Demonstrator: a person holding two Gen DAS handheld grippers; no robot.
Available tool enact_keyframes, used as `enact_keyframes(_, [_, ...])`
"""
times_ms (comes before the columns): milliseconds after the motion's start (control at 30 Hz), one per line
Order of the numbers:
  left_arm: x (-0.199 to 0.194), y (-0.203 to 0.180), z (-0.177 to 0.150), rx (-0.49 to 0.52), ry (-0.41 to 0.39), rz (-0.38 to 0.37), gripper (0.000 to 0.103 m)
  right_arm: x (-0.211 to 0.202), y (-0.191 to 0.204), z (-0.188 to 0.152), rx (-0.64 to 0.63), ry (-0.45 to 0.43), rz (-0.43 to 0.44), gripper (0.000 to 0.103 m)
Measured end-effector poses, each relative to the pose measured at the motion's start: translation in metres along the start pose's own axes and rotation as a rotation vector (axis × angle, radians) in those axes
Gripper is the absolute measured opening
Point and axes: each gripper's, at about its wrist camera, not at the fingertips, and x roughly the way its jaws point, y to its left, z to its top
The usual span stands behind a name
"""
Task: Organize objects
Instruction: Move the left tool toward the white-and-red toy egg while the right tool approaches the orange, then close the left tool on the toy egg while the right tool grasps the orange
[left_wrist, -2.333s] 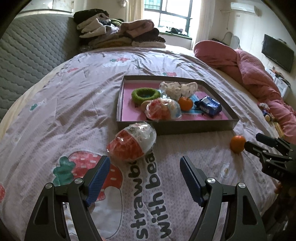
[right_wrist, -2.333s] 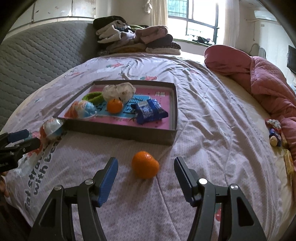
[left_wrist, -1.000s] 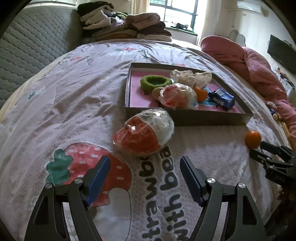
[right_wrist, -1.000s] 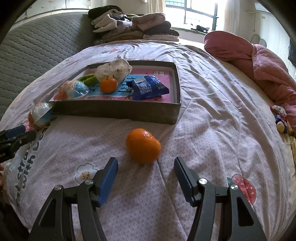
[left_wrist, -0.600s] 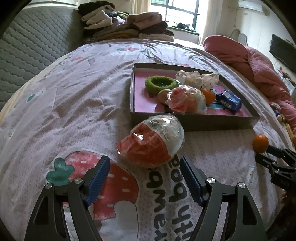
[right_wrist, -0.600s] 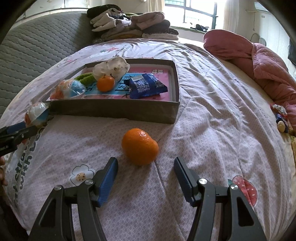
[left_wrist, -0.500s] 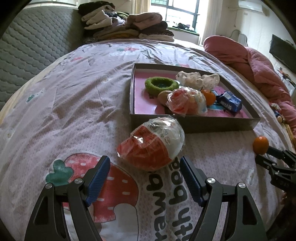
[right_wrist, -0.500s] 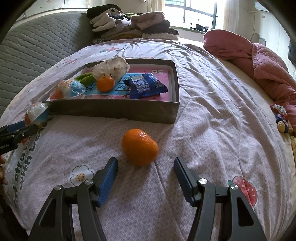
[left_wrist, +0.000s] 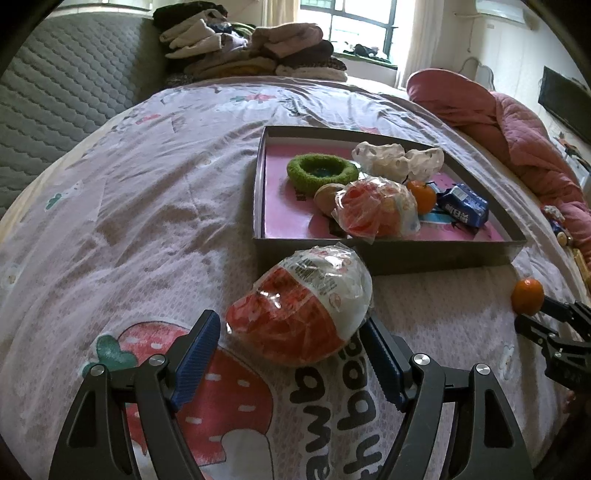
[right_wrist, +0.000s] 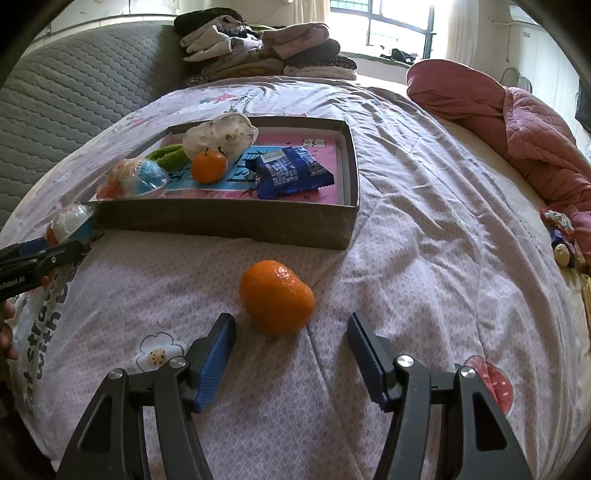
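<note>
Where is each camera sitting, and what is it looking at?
Left wrist view: sits on the left gripper, looking down the bed at the wrapped toy egg between its open fingers; the right gripper shows at the right edge.
Right wrist view: sits on the right gripper, looking down at the loose mandarin just ahead of its open fingers; the left gripper and a bit of hand show at the left edge.
Shared: both see the box, egg and mandarin.

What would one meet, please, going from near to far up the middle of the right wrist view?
Right gripper → loose mandarin on the bedspread → near wall of the tray → blue snack packet → stack of folded clothes.
</note>
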Motion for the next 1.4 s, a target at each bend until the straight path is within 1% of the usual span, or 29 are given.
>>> enact_keyframes(367, [0.009, -0.008, 0.007, 0.008, -0.005, -0.014, 0.078, 0.004, -0.001, 0.004, -0.013, -0.001, -0.008, 0.063])
enact_keyframes(600, [0.010, -0.021, 0.007, 0.031, -0.004, -0.029, 0.078, 0.008, 0.000, 0.008, -0.031, -0.008, -0.014, 0.063])
enact_keyframes(1133, [0.015, -0.039, 0.007, 0.045, 0.010, -0.072, 0.079, 0.014, 0.006, 0.014, -0.070, -0.030, -0.012, 0.062])
enact_keyframes(1233, [0.016, -0.042, 0.008, 0.049, 0.010, -0.077, 0.079, 0.014, 0.007, 0.014, -0.067, -0.030, 0.001, 0.059])
enact_keyframes(1400, [0.017, -0.043, 0.010, 0.038, 0.010, -0.092, 0.079, 0.014, 0.012, 0.014, -0.069, -0.028, 0.017, 0.049])
